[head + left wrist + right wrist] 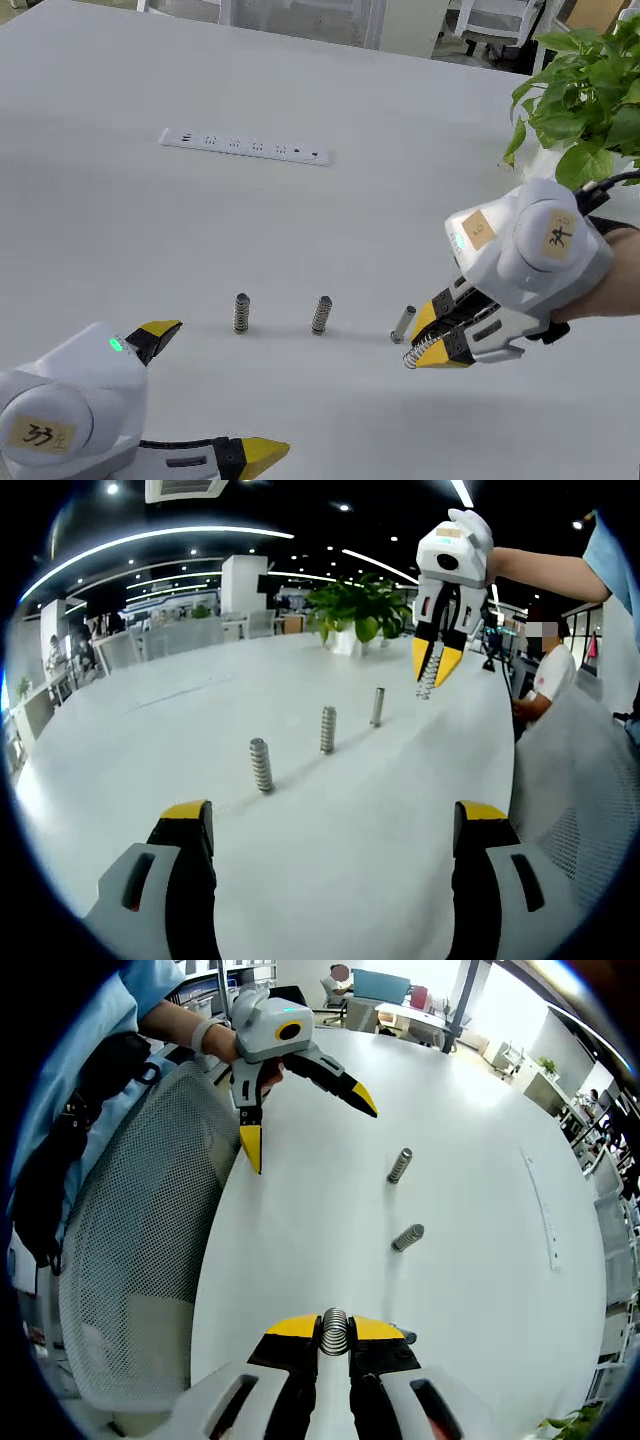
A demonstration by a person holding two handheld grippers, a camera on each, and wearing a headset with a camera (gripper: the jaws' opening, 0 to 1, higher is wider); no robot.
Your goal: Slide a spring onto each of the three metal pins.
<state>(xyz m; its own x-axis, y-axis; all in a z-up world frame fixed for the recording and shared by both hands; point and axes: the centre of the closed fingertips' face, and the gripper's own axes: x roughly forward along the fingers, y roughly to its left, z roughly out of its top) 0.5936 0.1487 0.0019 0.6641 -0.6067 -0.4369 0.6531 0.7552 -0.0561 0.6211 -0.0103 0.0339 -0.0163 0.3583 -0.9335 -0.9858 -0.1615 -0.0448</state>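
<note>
Spring [334, 1331] of coiled wire pinched by right gripper [432, 340].

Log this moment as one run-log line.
right gripper: shut on spring, beside bare pin | left gripper: open, empty | left pin, middle pin: springs on | remaining: one pin

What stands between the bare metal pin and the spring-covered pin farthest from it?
A middle pin, also spring-covered, stands between the bare pin and the far sprung pin. The head view shows the row plainly.
</note>
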